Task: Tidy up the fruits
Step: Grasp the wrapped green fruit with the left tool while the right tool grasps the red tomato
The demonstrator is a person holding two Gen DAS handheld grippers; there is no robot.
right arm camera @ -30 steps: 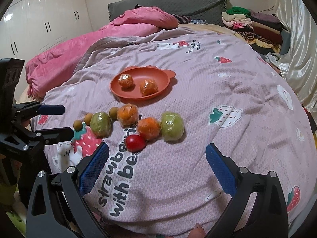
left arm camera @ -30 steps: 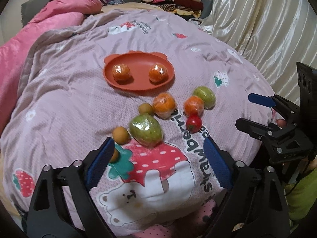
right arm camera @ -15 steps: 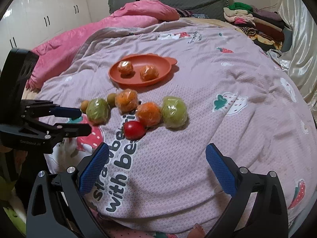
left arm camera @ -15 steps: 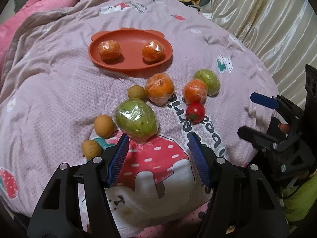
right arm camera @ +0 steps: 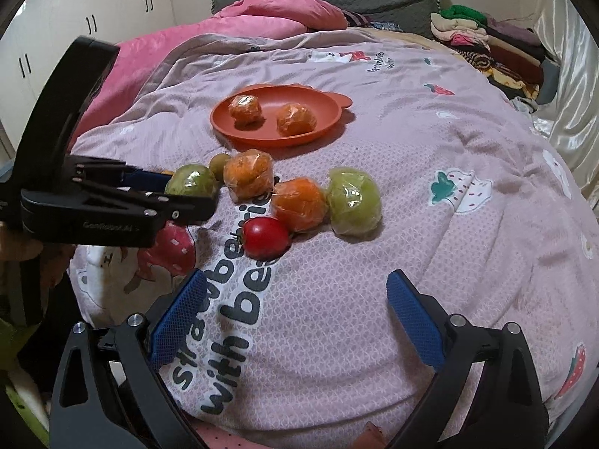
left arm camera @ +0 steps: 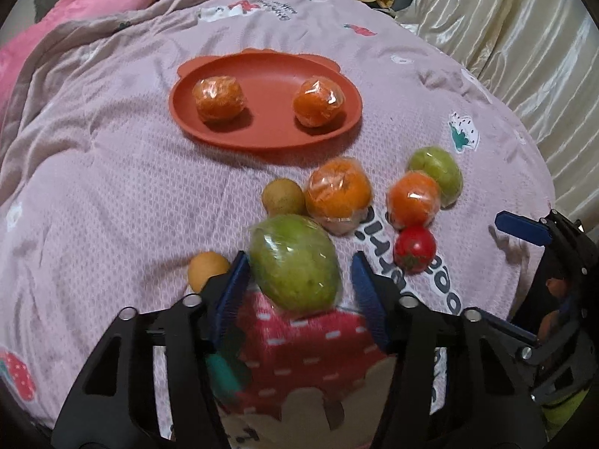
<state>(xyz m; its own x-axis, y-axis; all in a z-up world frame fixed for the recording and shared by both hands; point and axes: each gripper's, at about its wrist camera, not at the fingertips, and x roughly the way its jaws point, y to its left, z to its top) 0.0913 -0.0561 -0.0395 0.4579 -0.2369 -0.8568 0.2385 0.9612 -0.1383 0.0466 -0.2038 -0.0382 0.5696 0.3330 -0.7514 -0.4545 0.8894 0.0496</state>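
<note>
An orange plate (left arm camera: 262,82) on the bed holds two wrapped oranges (left arm camera: 219,98) (left arm camera: 317,101). In front of it lie a large wrapped green fruit (left arm camera: 295,262), two more wrapped oranges (left arm camera: 338,189) (left arm camera: 411,198), another green fruit (left arm camera: 436,168), a red tomato (left arm camera: 414,247) and small brown fruits (left arm camera: 282,196) (left arm camera: 206,267). My left gripper (left arm camera: 299,284) is open with its jaws on either side of the large green fruit (right arm camera: 191,179), the left pad touching it. My right gripper (right arm camera: 295,321) is open and empty, just short of the tomato (right arm camera: 264,237).
The fruits lie on a pink strawberry-print quilt (right arm camera: 430,172). A pink blanket (right arm camera: 269,11) and a stack of folded clothes (right arm camera: 483,45) lie at the far end. A cream curtain (left arm camera: 516,37) hangs to the right.
My left gripper has moved forward and down and narrowed its jaws around the large green fruit. My right gripper has hardly moved.
</note>
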